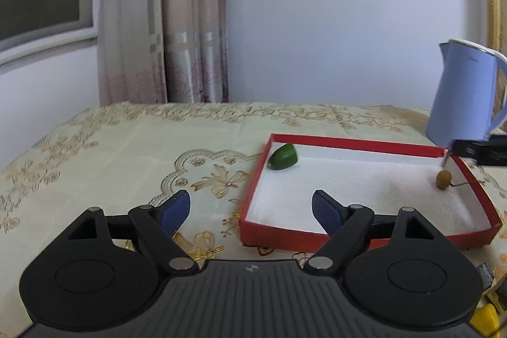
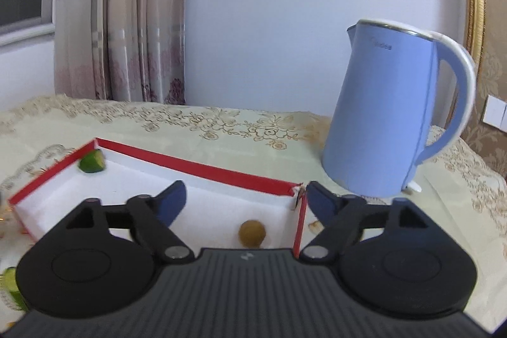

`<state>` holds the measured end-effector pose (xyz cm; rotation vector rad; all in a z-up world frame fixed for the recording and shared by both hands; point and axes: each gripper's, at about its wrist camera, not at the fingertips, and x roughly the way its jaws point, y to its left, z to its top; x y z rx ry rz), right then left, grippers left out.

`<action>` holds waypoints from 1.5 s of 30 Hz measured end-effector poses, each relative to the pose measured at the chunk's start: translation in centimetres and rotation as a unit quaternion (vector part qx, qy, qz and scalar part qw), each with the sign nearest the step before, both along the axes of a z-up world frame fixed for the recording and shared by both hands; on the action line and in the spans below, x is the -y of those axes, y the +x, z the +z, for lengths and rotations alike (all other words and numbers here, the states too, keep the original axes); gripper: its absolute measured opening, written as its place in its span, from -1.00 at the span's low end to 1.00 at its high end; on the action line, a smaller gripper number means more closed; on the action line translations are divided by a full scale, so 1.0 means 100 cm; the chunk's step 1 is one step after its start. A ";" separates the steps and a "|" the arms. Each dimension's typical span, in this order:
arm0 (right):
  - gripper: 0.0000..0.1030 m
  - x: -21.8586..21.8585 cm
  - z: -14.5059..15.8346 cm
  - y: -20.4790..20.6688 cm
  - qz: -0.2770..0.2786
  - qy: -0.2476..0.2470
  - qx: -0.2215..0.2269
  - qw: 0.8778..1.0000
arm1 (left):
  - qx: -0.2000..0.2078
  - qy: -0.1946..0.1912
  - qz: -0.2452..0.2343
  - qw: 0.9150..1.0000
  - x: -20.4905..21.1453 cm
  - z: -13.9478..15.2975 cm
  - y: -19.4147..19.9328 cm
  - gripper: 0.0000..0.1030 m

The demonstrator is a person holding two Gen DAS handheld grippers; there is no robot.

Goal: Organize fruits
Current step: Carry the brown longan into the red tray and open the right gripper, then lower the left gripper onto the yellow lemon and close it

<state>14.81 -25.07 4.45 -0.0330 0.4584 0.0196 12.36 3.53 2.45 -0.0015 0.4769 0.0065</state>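
Green fruit tip toward tray's left wall

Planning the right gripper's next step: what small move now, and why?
Probably lift the right gripper back clear of the red box: it is open and empty, and the brown fruit already lies inside with the green fruit.

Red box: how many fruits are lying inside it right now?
2. A green fruit sits in the far left corner of the red box, and a small brown fruit lies near the right wall. Parts of the floor are hidden behind the grippers.
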 end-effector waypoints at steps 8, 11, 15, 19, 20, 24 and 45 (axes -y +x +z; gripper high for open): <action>1.00 0.008 -0.001 -0.087 -0.004 0.077 0.008 0.997 | 0.007 -0.027 0.030 0.999 -0.015 0.006 0.002 0.64; 1.00 0.006 -0.009 -0.116 -0.030 0.100 0.010 0.995 | 0.006 -0.031 0.032 0.999 -0.022 0.012 -0.010 0.64; 1.00 -0.018 -0.023 -0.149 -0.079 0.032 0.019 0.996 | -0.016 -0.070 -0.008 0.997 -0.031 0.007 -0.037 0.64; 1.00 -0.035 -0.029 -0.175 0.009 -0.031 0.037 0.999 | -0.027 -0.039 -0.034 0.998 -0.024 -0.004 -0.057 0.64; 1.00 -0.037 -0.028 -0.179 0.031 -0.036 0.032 0.998 | -0.027 -0.014 -0.045 0.999 -0.018 -0.008 -0.063 0.64; 1.00 -0.040 -0.024 -0.180 0.029 -0.073 0.024 0.997 | -0.010 0.073 -0.047 0.996 -0.001 -0.021 -0.082 0.64; 1.00 -0.027 -0.049 -0.181 0.030 -0.053 0.003 0.998 | -0.044 0.107 -0.068 0.991 -0.007 -0.045 -0.057 0.64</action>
